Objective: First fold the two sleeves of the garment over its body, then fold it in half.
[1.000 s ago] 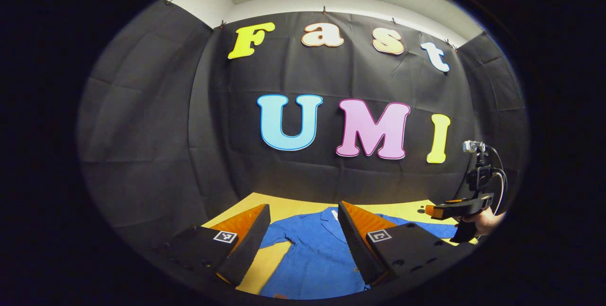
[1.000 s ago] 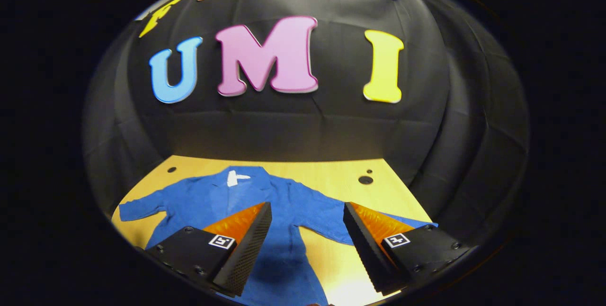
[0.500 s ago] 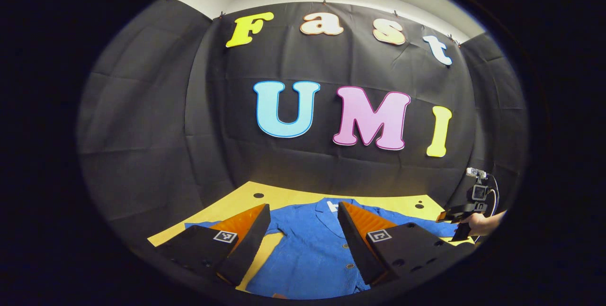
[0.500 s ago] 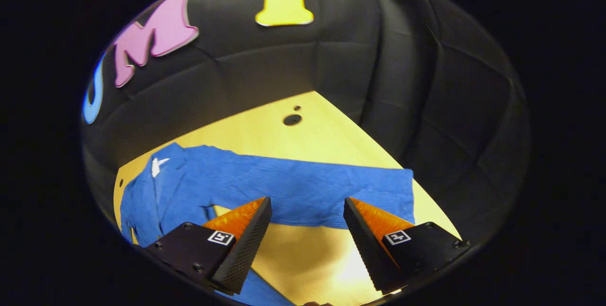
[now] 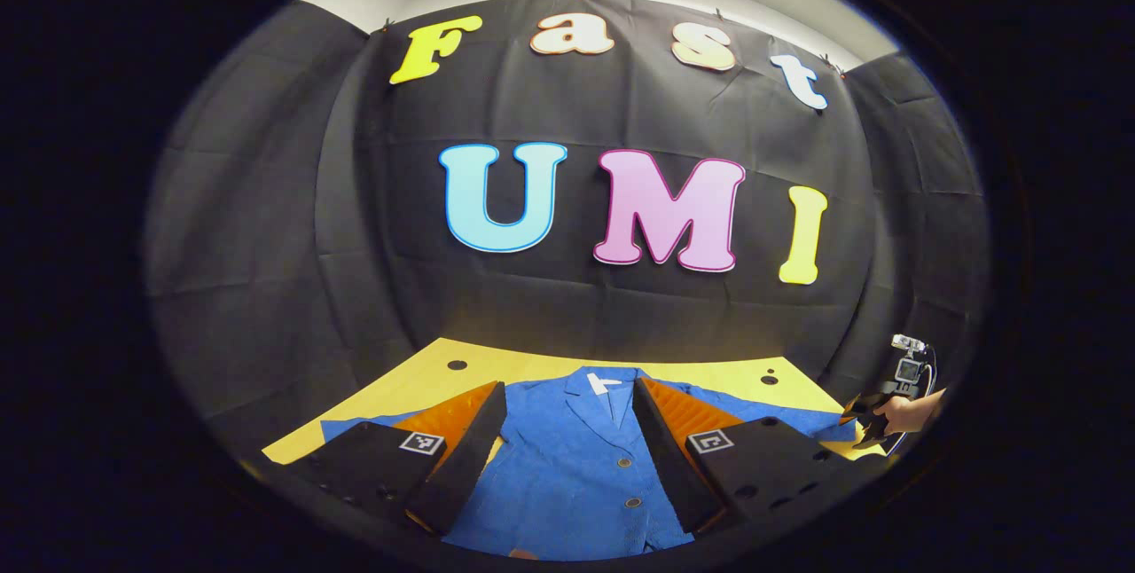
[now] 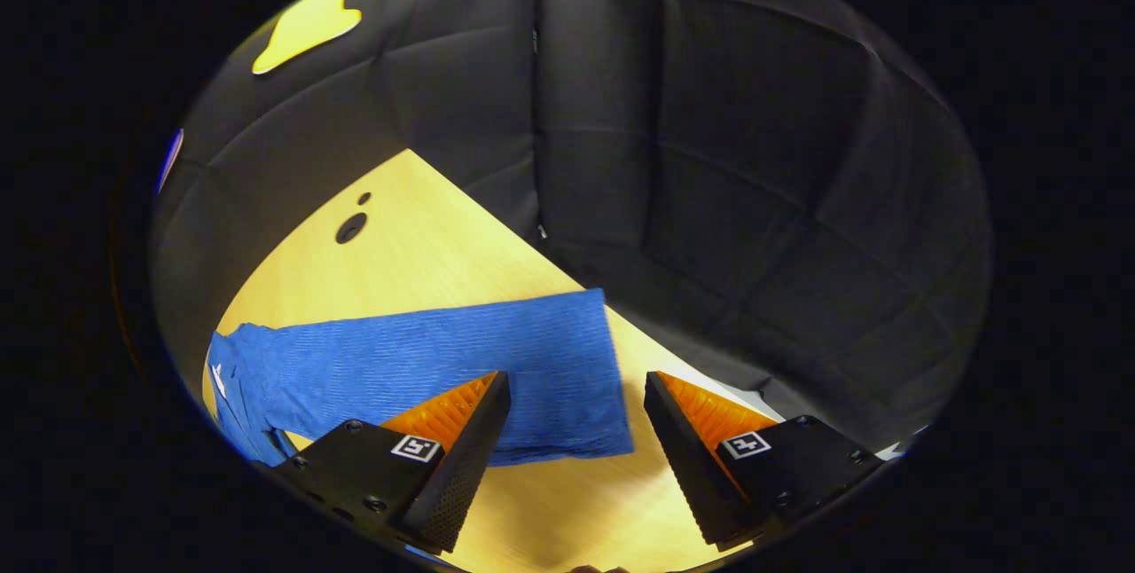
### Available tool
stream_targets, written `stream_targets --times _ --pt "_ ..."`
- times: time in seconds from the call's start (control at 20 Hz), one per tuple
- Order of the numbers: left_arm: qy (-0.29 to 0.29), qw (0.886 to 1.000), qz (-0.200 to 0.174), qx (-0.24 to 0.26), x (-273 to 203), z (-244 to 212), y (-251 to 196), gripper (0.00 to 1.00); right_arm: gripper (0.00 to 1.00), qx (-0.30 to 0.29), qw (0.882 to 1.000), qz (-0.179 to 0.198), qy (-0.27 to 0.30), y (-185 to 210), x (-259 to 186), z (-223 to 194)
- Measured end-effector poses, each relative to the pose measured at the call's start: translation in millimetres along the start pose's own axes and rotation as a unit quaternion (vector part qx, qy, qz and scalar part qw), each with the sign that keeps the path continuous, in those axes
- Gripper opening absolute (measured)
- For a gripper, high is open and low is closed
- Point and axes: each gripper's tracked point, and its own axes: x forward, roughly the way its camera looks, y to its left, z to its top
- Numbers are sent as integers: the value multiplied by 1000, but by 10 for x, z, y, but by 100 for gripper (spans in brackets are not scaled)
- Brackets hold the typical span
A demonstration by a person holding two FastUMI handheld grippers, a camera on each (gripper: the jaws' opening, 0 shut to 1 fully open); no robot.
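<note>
A: What do we have in front of us?

B: We see a blue garment (image 5: pixel 576 458) lying flat and face up on the yellow bench (image 5: pixel 417 382), collar toward the booth's wall, buttons (image 5: pixel 633 502) running down its front. In the left gripper view our left gripper (image 5: pixel 567 431) hangs above the garment's chest with its fingers (image 5: pixel 470 449) wide apart, holding nothing.

A: And our other one?

B: In the right gripper view our right gripper (image 6: pixel 575 422) is above the end of the garment's right sleeve (image 6: pixel 426 369), which is stretched straight out across the bench. Its fingers (image 6: pixel 465 453) are spread too; the sleeve's cuff (image 6: pixel 594 378) shows in the gap between them, but we cannot tell whether either finger touches the cloth. No finger presses on it.

A: Do we see that gripper from the left side?

B: Yes, small, at the far right of the left gripper view: the right gripper (image 5: pixel 864 418) with a hand (image 5: pixel 900 413) around it, low at the outer end of the sleeve. Two dark holes (image 6: pixel 352 227) sit in the bench near its far corner.
</note>
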Motion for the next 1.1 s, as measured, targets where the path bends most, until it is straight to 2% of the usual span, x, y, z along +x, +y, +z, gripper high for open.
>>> stream_targets --times 0.15,0.4,0.5,0.65,0.7,0.75,0.85,0.95,1.1 --pt "2 1000 -18 7 37 19 -155 82 99 -23 1000 -7 15 148 -14 25" --pt "-3 999 -39 19 83 88 -312 82 98 -29 1000 -3 9 101 -68 96" --pt "-5 999 -40 18 74 103 -304 82 64 -36 999 9 10 187 -215 284" --pt "-4 999 -32 8 24 78 -237 82 7 -59 998 23 7 329 -211 201" --pt "-2 1000 -28 5 5 67 -204 82 4 -61 997 36 13 414 -181 128" --pt "0 1000 -24 2 -12 40 -161 82 7 -61 996 61 15 503 -180 101" --pt "7 1000 -14 -1 -29 -26 -55 82 5 -64 992 103 34 649 -328 9" --pt "3 1000 2 -8 -63 -4 86 82 5 -88 990 111 16 752 -424 62" --pt "0 1000 14 -11 -88 -5 227 82 5 -79 983 161 -37 1272 -737 273"
